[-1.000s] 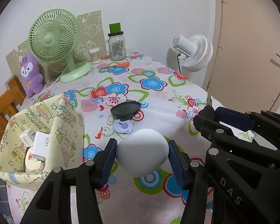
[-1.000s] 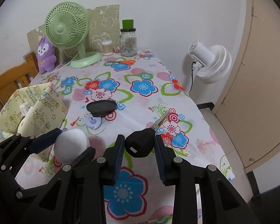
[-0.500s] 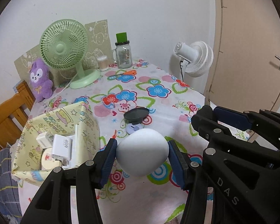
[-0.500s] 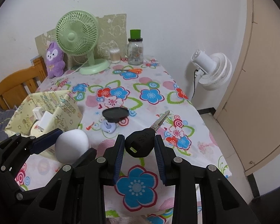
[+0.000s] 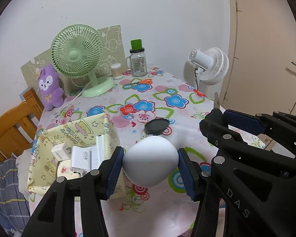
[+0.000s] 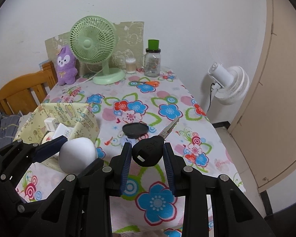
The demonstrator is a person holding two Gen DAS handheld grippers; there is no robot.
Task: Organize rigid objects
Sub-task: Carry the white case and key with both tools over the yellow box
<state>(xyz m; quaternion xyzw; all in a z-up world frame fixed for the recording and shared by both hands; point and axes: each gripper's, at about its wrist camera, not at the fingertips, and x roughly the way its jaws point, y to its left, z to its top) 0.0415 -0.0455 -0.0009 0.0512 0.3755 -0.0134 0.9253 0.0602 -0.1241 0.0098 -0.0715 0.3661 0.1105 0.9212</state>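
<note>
My left gripper (image 5: 150, 158) is shut on a white egg-shaped object (image 5: 150, 161), held above the floral table just right of the yellow fabric box (image 5: 49, 140). The same egg (image 6: 77, 155) shows at the lower left of the right wrist view. My right gripper (image 6: 148, 154) is shut on a black-headed key (image 6: 148, 153), blade pointing up and right over the table. The box holds white chargers (image 5: 81, 157) and a round tin. A black round lid (image 6: 135, 128) and a small lilac item lie on the cloth ahead of both grippers.
A green desk fan (image 6: 93, 41), purple plush (image 6: 66, 67), cotton-swab jar, glass jar with green lid (image 6: 153, 60) and orange scissors (image 6: 148, 83) stand at the table's far end. A wooden chair (image 6: 19, 94) is left, a white floor fan (image 6: 229, 84) and door right.
Both grippers have risen and pulled back from the table with their objects still held; more of the table and the inside of the yellow box now shows.
</note>
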